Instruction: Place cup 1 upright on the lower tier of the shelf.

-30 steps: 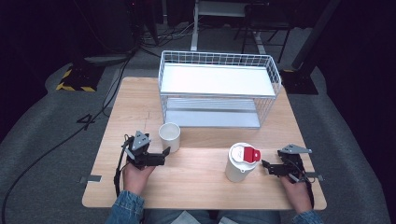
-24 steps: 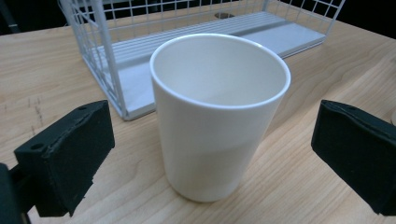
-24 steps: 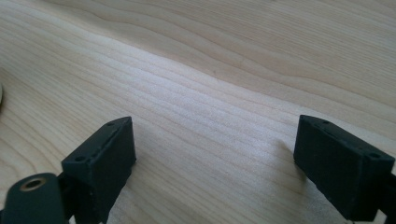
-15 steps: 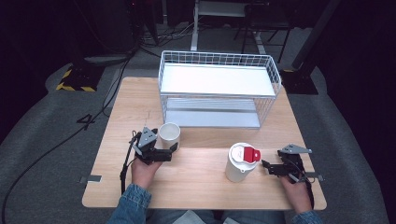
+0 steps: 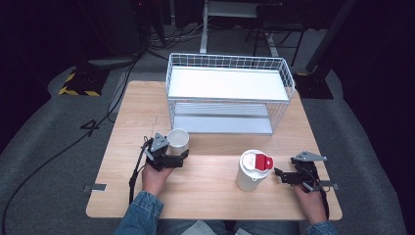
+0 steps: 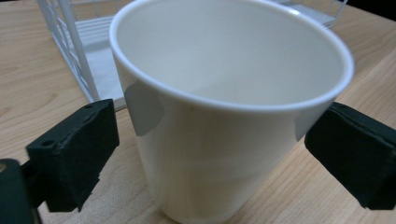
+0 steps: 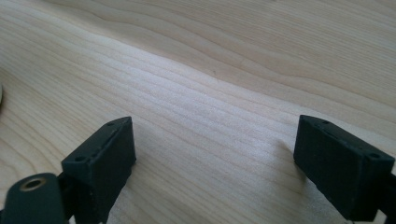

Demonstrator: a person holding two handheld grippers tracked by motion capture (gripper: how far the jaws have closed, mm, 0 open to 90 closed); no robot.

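A white empty cup (image 5: 178,141) stands upright on the wooden table (image 5: 215,196), left of centre. My left gripper (image 5: 175,152) reaches it from the near side. In the left gripper view the cup (image 6: 219,140) stands between the two black jaws of the left gripper (image 6: 210,154), which is open, one jaw at each side of the cup's wall. A white tumbler (image 5: 250,171) with a red flap on its lid stands at the right. My right gripper (image 5: 280,174) rests open just to the right of it, with bare wood between the jaws of the right gripper (image 7: 215,158).
A white two-level wire rack (image 5: 230,93) stands at the back of the table, just behind the cup. A cable (image 5: 134,171) trails from the left gripper toward the table's near edge. The floor around the table is dark, with cables.
My left gripper has moved forward and to the right, up to the cup, which now stands between its jaws. The right gripper and the tumbler have not moved.
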